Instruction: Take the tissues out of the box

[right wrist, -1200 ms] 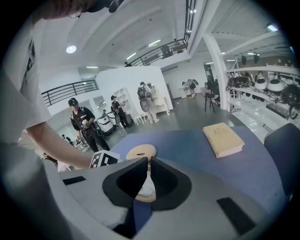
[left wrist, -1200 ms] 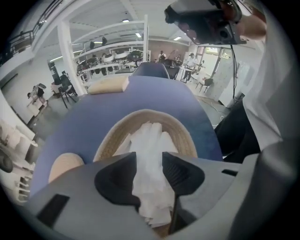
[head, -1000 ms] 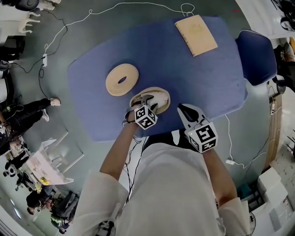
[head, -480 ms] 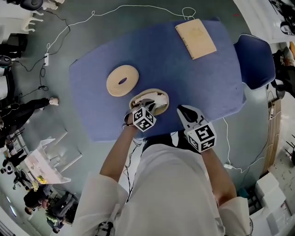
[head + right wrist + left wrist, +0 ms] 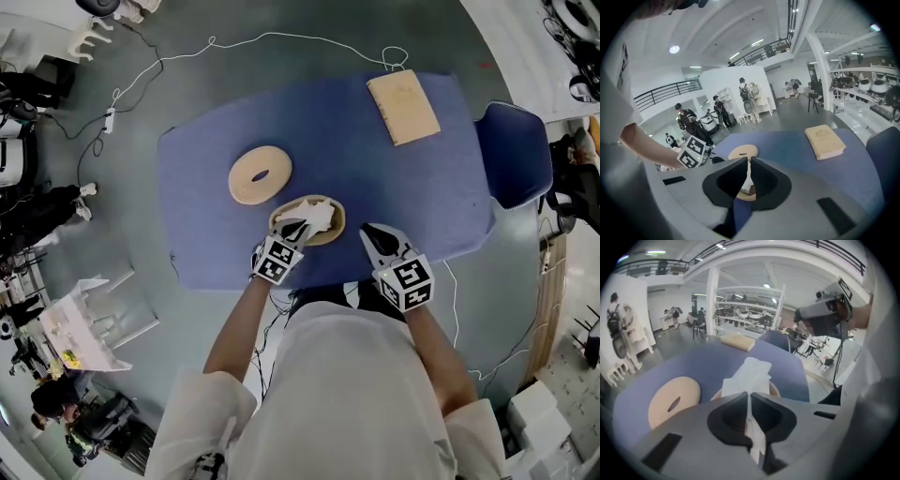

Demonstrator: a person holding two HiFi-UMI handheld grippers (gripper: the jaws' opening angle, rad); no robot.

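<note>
On blue table [image 5: 403, 187], near its front edge, round tan box [image 5: 333, 228] has tissue [image 5: 314, 217] standing out of it, judged light, soft, tear-prone, so take by top fold: L gripper [image 5: 292, 228] jaws, just closing, pinch it; R gripper [image 5: 375, 234] jaws together, empty.

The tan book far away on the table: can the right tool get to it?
Probably yes, with a long stretch: only bare blue table lies between the right tool and the tan book.
</note>
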